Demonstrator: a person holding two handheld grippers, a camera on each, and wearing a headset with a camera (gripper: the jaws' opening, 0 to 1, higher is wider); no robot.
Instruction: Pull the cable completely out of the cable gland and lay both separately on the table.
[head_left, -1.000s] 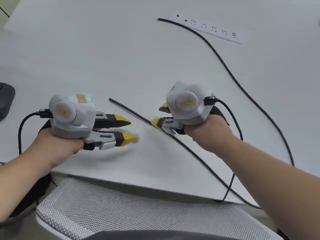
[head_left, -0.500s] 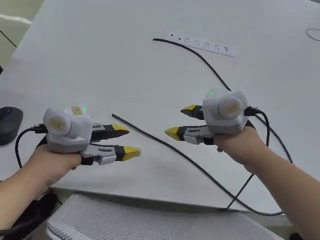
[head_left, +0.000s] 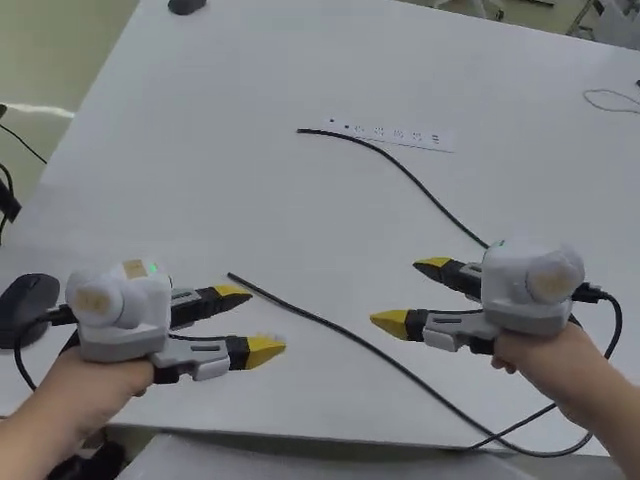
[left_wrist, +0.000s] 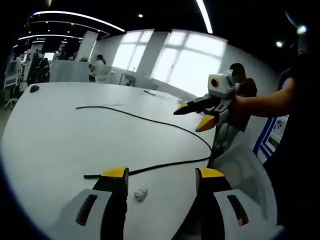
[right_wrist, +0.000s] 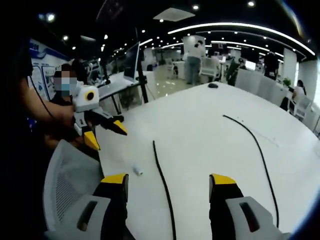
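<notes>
Left gripper (head_left: 250, 320): wide open with nothing between its jaws, held over the near left part of the table (head_left: 200, 150), tips pointing right.
Right gripper (head_left: 410, 292): wide open and empty, held over the near right part of the table. Its tips point left toward the left gripper, well apart from it.
Cable (head_left: 330, 325): thin and black, lying loose on the table. Its free end is near the left gripper's tips, and it runs right and nearer, between the two grippers, toward the near edge.
Cable gland (left_wrist: 140, 194): a small white piece seen in the left gripper view, lying on the table just beside the cable's free end on its near side. It is apart from the cable, with no cable through it.
Power strip (head_left: 390, 133): white, lying far on the table.
Second black cable (head_left: 420, 190): curves from by the power strip's left end toward the right gripper.
Dark rounded object (head_left: 25, 298): at the near left edge, beside the left gripper.
</notes>
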